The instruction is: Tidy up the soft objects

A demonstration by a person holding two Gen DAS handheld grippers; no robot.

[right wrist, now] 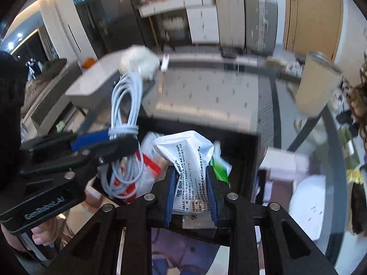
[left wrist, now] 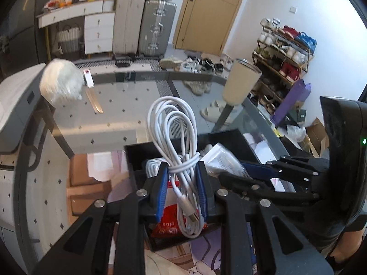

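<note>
At the far left of the glass table, a white fluffy bundle sits near a grey device; it lies outside the bin and looks, by my judgement, like a soft thing not yet sorted. Next comes the left gripper, its blue pads clamped on the wrapped middle of a coiled white USB cable, which hangs above the near part of the black bin. Under the cable, inside the bin, lies a red-and-white packet. Further right, the right gripper is pinched shut on a white printed pouch, held just over the bin's middle, with a green packet beside it in the bin. A beige tumbler stands on the table beyond.

The task seems partly done: several soft packets are already in the bin, two items are held over it and not yet released, and the fluffy bundle remains.
</note>
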